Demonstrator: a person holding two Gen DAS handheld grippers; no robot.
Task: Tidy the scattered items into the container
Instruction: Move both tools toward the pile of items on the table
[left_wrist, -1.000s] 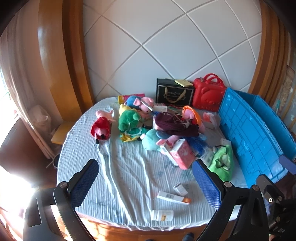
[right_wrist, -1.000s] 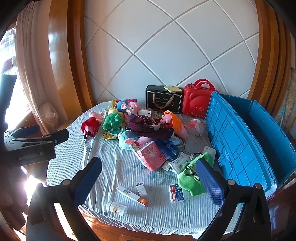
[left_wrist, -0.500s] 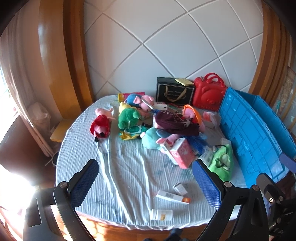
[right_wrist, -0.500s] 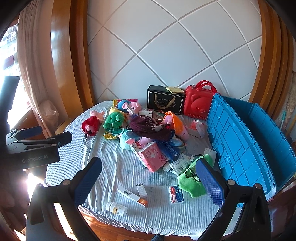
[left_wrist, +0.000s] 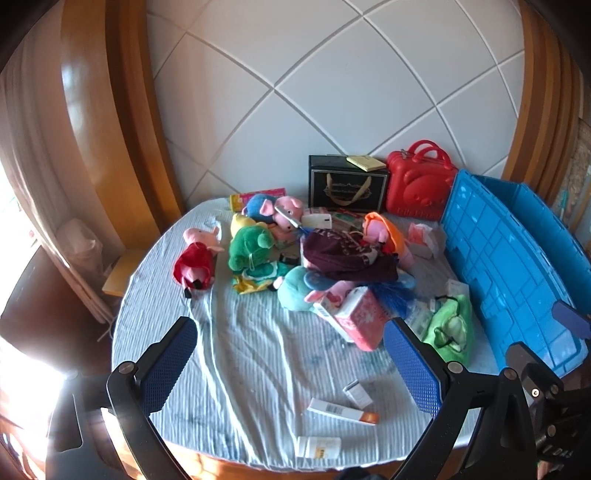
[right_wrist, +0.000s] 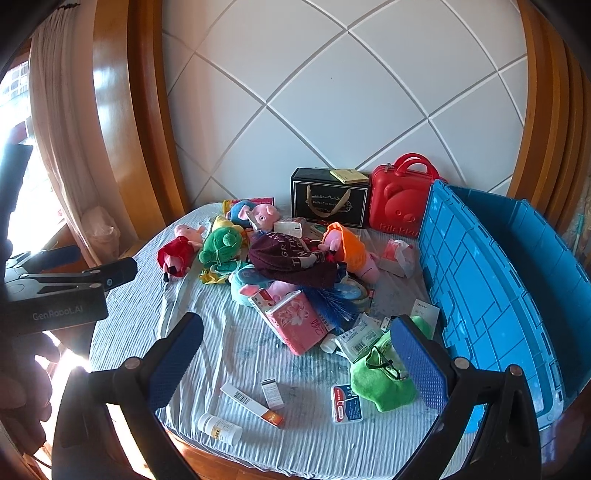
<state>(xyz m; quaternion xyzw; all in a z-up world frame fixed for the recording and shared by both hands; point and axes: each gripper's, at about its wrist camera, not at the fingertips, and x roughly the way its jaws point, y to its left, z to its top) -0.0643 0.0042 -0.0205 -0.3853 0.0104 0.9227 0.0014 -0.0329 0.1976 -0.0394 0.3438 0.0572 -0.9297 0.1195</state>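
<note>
A heap of plush toys, a maroon cloth (left_wrist: 347, 254) (right_wrist: 291, 258), a pink tissue pack (left_wrist: 360, 319) (right_wrist: 297, 321) and small boxes lies on a round table with a pale blue cloth (left_wrist: 251, 354) (right_wrist: 229, 332). The big blue crate (left_wrist: 506, 254) (right_wrist: 491, 284) stands at the table's right side. A green plush (left_wrist: 448, 330) (right_wrist: 382, 380) lies beside it. A white pill bottle (left_wrist: 319, 447) (right_wrist: 219, 428) and an orange-tipped box (left_wrist: 341, 411) (right_wrist: 251, 404) lie near the front edge. My left gripper (left_wrist: 291, 365) and right gripper (right_wrist: 295, 362) both hover open above the near table, holding nothing.
A black gift box (left_wrist: 347, 186) (right_wrist: 328, 197) and a red bear case (left_wrist: 419, 188) (right_wrist: 400, 201) stand against the back wall. Wooden frames and a curtain flank the left. The left gripper's body (right_wrist: 55, 295) shows at the left of the right wrist view.
Both grippers have drifted slightly, the views shifting a little; the items on the table have not moved.
</note>
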